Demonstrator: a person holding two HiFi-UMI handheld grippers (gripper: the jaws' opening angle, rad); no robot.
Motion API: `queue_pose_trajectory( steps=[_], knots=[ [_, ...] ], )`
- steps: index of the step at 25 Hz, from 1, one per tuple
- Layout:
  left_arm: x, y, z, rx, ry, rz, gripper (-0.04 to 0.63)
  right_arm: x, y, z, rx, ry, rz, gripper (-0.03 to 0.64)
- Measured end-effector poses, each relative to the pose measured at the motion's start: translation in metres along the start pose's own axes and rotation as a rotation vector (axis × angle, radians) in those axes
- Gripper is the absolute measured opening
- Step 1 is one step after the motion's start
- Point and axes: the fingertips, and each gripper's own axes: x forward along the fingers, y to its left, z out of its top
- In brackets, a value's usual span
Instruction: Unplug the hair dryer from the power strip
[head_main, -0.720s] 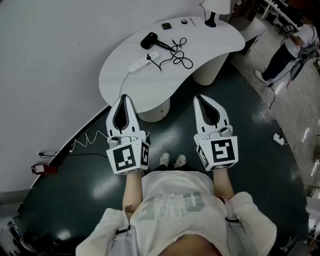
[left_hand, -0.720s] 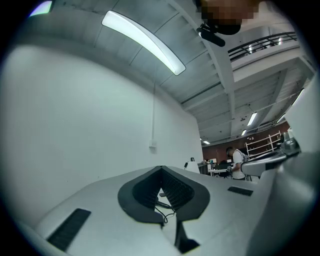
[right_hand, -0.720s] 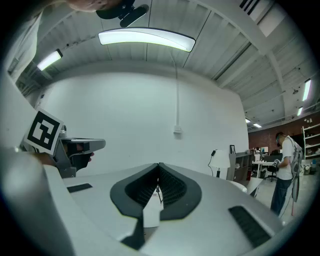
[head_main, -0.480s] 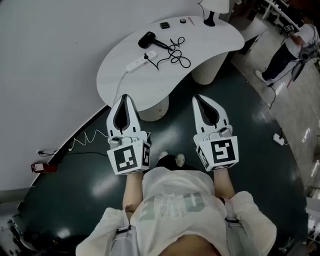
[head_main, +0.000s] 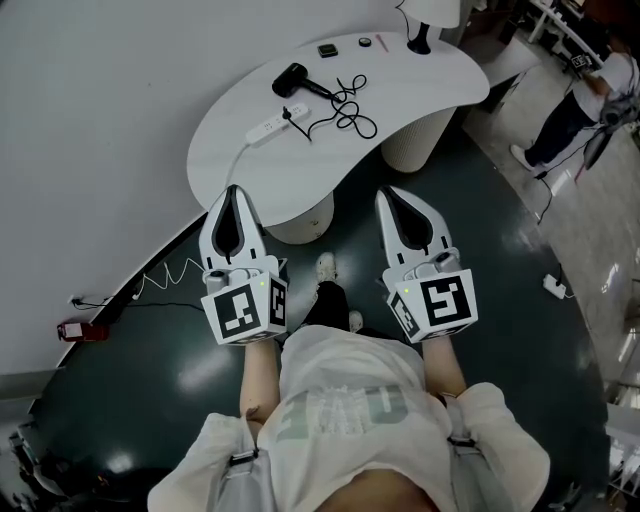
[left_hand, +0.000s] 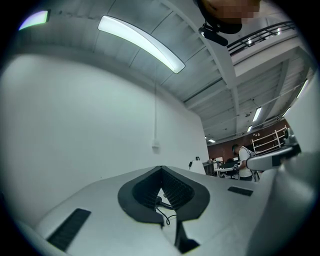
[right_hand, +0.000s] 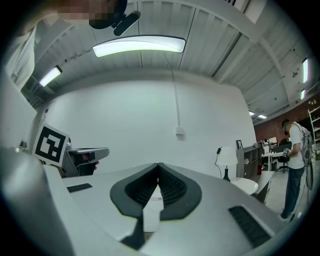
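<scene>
Approach stage, by the look of it: nothing touched yet. Left gripper (head_main: 233, 190) and right gripper (head_main: 384, 192) both clenched tight on nothing, held about level side by side, well short of the tabletop (head_main: 420, 80). Black hair dryer (head_main: 293, 80) at 12 o'clock from the left gripper, on the far part of the tabletop. White power strip (head_main: 268, 128) at the dryer's 7 o'clock, with the dark plug (head_main: 291, 113) seated in the end toward the dryer. Black cord (head_main: 345, 108) in loose loops at 3 o'clock of the strip.

Likely trouble from here:
- Grabbing the cord instead of the plug body, and so dragging the dryer across the tabletop or straining the lead.
- Pulling with one gripper alone, probably lifting the light strip along with the plug; safer with the strip pinned by the other gripper.
- Catching a jaw in the cord loops on the way in.
- Reaching the plug with jaws not yet opened, and merely nudging it or the strip aside.
</scene>
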Motion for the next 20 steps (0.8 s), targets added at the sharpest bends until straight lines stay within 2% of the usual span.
queue_pose_trajectory(
  steps=[10, 20],
  knots=[
    [0.064, 0.008, -0.022, 0.007, -0.022, -0.003, 0.012, 0.068, -0.02, -0.013, -0.035, -0.002, 0.041, 0.021],
    [0.184, 0.048, -0.043, -0.004, 0.002, 0.041, 0.012, 0.206, -0.056, -0.012, -0.053, 0.01, 0.102, 0.02]
  ],
)
